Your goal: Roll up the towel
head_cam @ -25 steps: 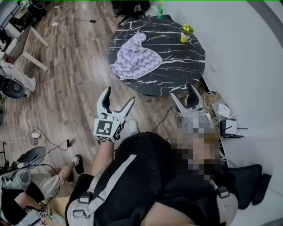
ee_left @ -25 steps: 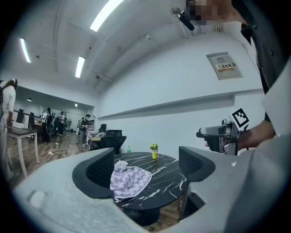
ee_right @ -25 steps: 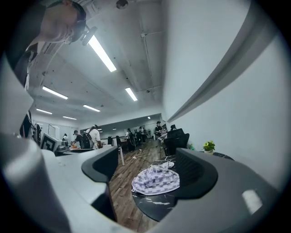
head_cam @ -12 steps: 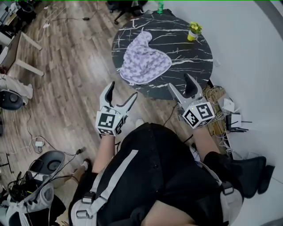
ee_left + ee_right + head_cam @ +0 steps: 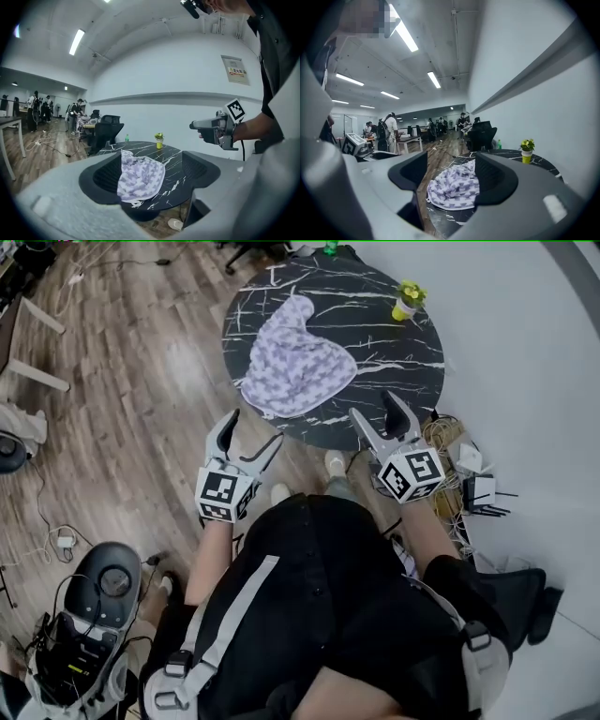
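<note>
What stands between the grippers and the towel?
Nothing visible. The towel lies near the front edge of the table; the plant stands behind it. The left gripper and right gripper face it, jaws open and empty, having just closed slightly.

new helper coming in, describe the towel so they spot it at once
Find the round black marble-look table by the white wall. On its left half lies the towel, a rumpled lilac-and-white patterned cloth. Unlike the small yellow plant pot nearby, it is soft and spread out.
</note>
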Motion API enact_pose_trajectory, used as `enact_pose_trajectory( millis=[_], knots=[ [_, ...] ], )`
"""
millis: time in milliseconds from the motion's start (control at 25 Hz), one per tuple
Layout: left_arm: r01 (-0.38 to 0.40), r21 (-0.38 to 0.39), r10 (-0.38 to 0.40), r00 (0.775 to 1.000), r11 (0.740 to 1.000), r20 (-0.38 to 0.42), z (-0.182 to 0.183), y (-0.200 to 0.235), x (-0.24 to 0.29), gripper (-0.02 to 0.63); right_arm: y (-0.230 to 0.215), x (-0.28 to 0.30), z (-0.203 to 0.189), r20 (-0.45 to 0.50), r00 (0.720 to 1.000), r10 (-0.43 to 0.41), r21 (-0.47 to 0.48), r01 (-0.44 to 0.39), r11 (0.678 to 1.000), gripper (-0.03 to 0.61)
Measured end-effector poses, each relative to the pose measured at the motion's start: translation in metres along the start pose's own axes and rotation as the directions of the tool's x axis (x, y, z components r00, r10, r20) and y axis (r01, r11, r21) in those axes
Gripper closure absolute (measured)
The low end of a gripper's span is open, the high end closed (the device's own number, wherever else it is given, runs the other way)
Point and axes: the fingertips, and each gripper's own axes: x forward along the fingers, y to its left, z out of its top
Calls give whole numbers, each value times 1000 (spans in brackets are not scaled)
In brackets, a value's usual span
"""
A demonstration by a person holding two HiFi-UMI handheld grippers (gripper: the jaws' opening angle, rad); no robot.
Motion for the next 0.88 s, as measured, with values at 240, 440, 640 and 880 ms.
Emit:
enact_pose_trajectory(
  millis=[240,440,640,880],
  knots=[
    [-54,-38,53,998,998,-29,-11,12,19,216,-26,43,-26,-90,993,72,-40,-75,996,267],
    [-126,-64,125,992,990,-28,-5,21,43,230,-62,91,-43,-160,979,129,-60,-140,988,282],
    [-215,-95,212,977,972,-34,0,28,62,235,-81,144,-64,-258,939,225,-103,-259,960,301],
    [-308,-116,305,951,944,-45,4,40,70,239,-76,205,-93,-377,863,337,-166,-421,892,350]
  ],
)
